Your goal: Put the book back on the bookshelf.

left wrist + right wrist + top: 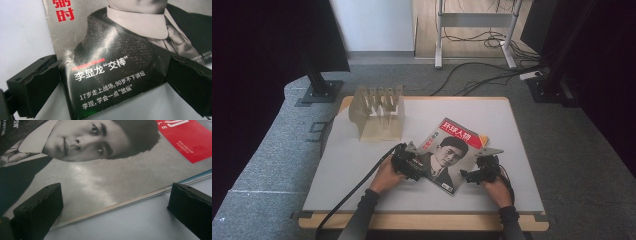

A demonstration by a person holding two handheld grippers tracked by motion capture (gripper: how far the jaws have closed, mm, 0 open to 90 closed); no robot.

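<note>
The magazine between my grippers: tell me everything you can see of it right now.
The magazine lies closed and flat on the table, turned at an angle. Its glossy cover carries a black-and-white portrait of a suited figure, a red title block and white Chinese text, with a crease near the lower corner. The left gripper and right gripper each straddle an edge with jaws open, not clamping. A second magazine's edge peeks out beneath.

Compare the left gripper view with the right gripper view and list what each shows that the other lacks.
Left gripper view: the glossy portrait-cover magazine's creased bottom corner with white Chinese text and a red bar, between the open left tool.

Right gripper view: the printed face, the red title block and the magazine's long edge, between the open right tool.

Both: the magazine lying on the pale grey tabletop.
</note>
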